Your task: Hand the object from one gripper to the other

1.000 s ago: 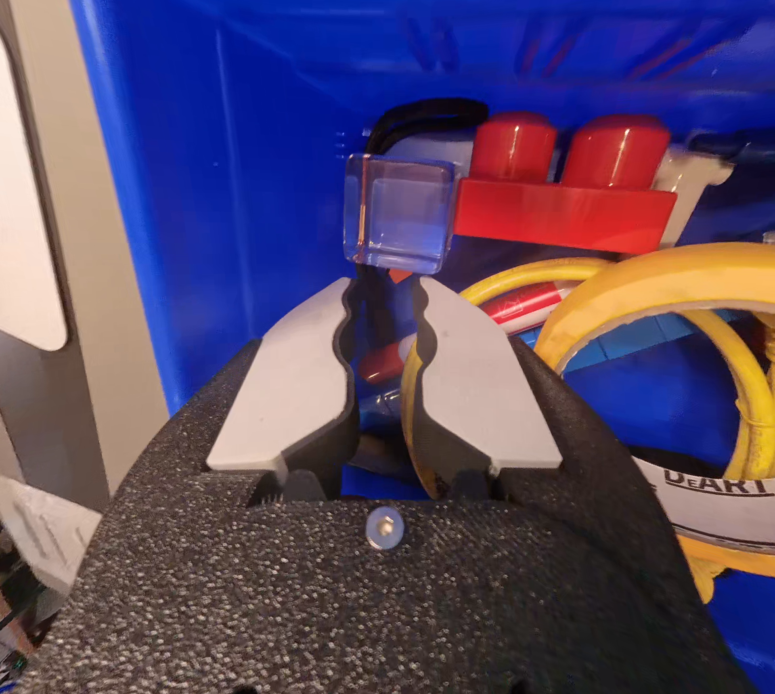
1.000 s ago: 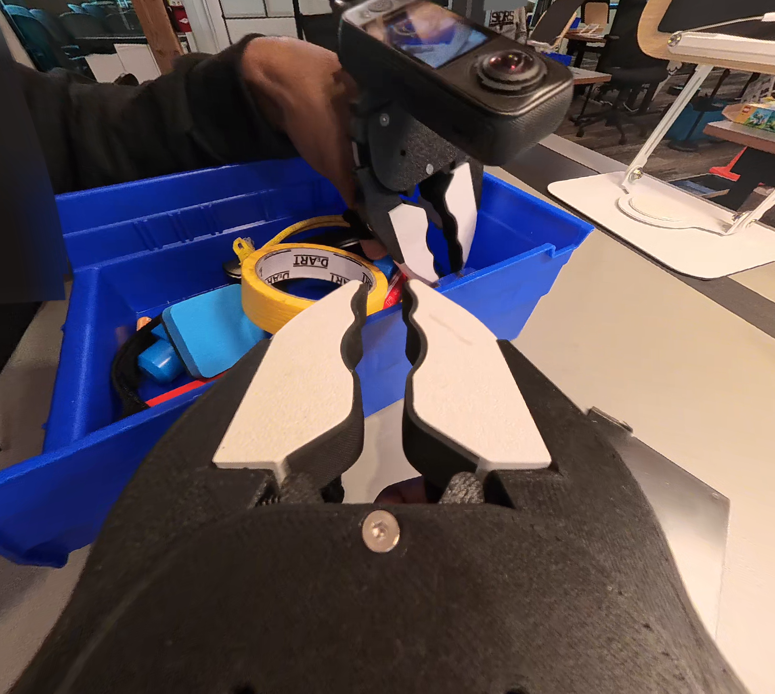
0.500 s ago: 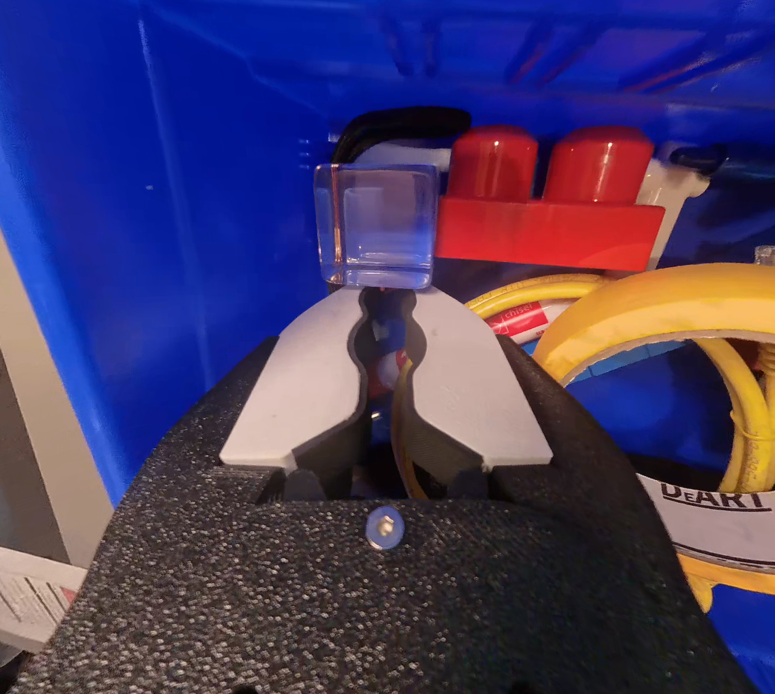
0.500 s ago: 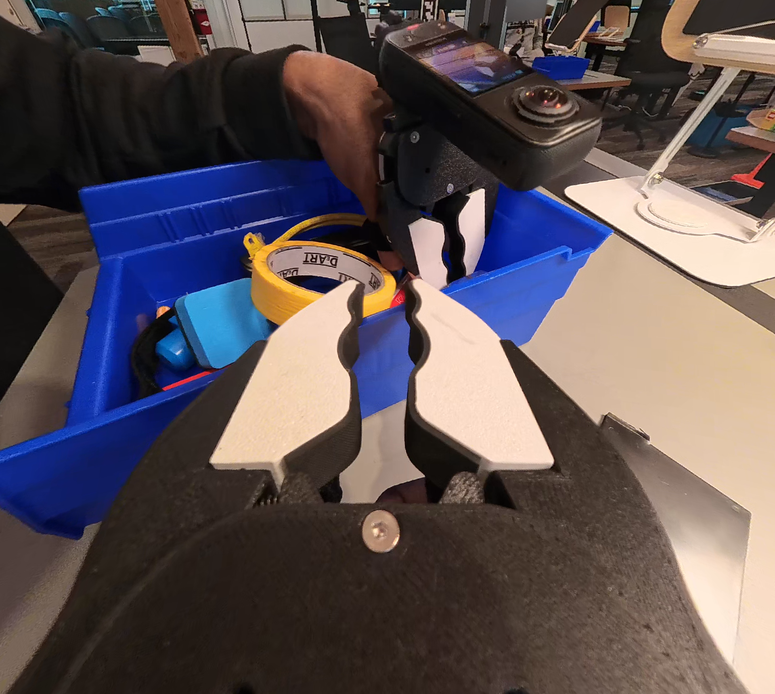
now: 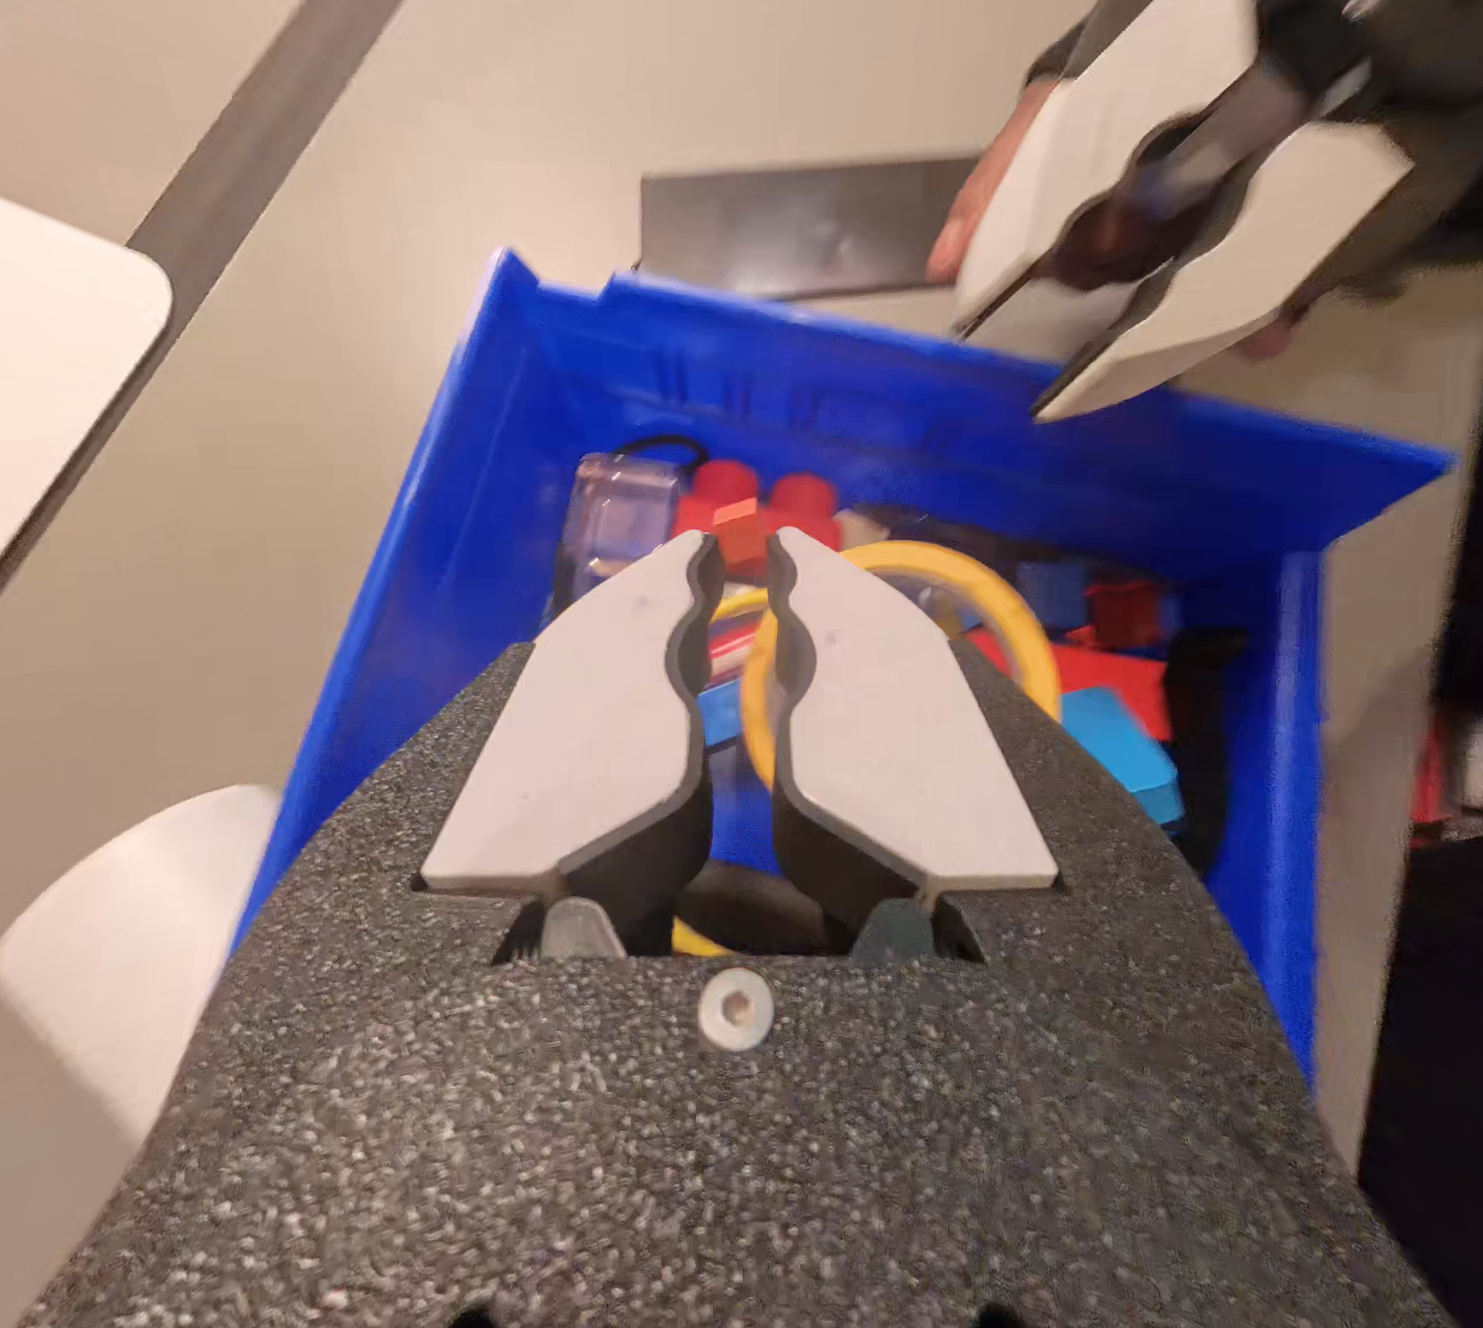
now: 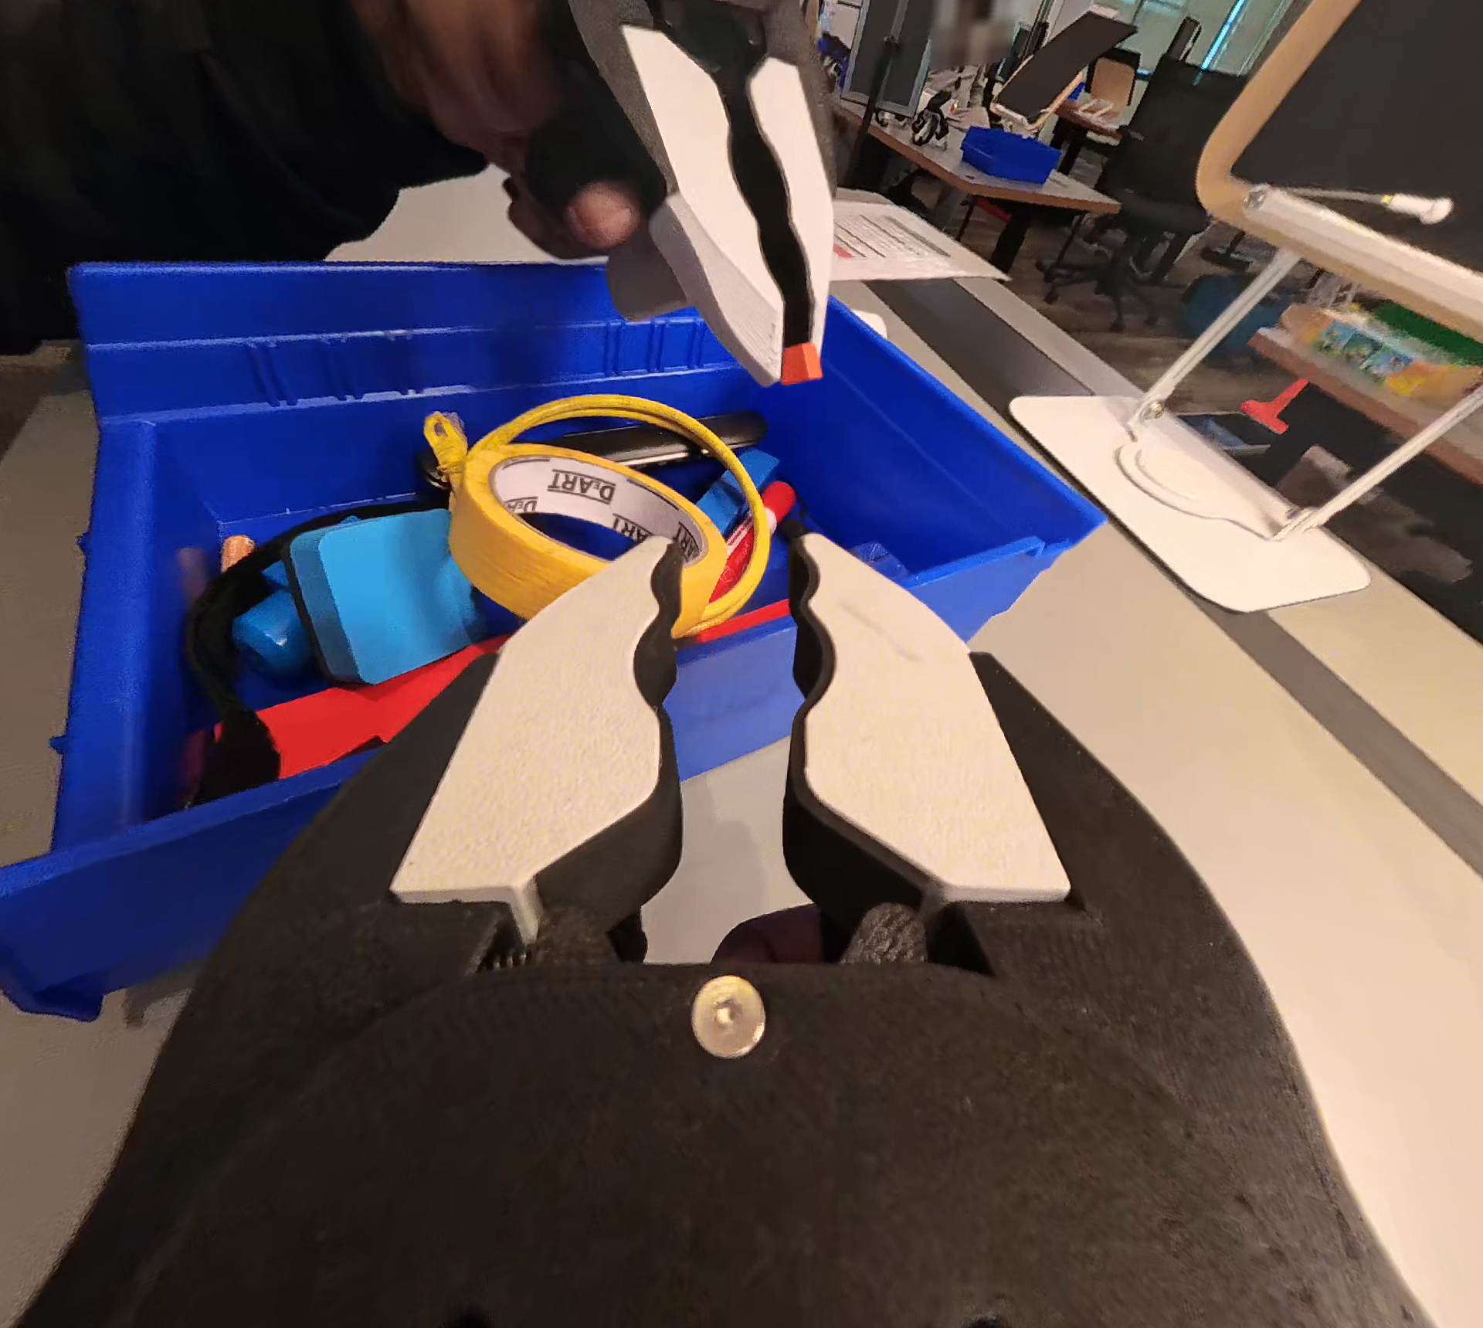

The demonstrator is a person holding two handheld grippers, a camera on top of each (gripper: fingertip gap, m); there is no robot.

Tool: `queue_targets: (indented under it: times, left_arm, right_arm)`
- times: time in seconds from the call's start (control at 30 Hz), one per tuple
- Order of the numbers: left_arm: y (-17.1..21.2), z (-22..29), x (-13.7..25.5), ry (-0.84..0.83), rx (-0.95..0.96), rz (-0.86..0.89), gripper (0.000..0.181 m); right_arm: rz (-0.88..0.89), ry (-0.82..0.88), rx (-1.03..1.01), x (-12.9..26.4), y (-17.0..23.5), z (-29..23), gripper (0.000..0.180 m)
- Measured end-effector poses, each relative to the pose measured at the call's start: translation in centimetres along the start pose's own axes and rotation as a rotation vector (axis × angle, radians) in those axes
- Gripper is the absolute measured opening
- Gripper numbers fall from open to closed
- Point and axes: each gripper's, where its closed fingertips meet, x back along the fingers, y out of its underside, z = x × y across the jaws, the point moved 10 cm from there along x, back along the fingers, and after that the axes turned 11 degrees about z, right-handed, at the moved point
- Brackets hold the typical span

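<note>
Pinching the small orange block (image 6: pixel 800 362) at its very tips, your left gripper (image 6: pixel 790 358) hung above the blue bin (image 6: pixel 947 479); your right gripper (image 6: pixel 726 559), jaws apart and empty, sat below, pointing up toward it.

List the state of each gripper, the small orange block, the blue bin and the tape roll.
left gripper: shut on the orange block, raised above the bin.
right gripper: open, empty.
orange block: pinched at the fingertips, clear of the bin.
blue bin: on the table, full of clutter.
yellow tape roll: lying tilted in the bin.
</note>
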Motion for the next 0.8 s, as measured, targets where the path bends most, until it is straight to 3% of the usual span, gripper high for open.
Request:
queue_targets:
  times: [0.03,0.27,0.57,0.8]
  left_arm:
    - [0.0,0.5,0.4,0.029,0.038,0.064,0.011]
    - [0.1,4.6,2.8,0.202,0.199,0.359,0.011]
    - [0.1,13.3,6.0,0.348,0.143,0.577,0.011]
    - [3.9,21.4,7.5,0.361,0.045,0.807,0.011]
  right_arm:
    - [0.006,0.003,0.016,0.0,-0.3,-0.2,0.025]
    - [0.080,0.019,0.128,0.4,-3.0,-2.8,0.025]
    - [0.337,0.135,0.311,3.4,-6.5,-10.8,0.027]
    - [0.461,0.221,0.520,4.8,-6.1,-18.8,0.029]
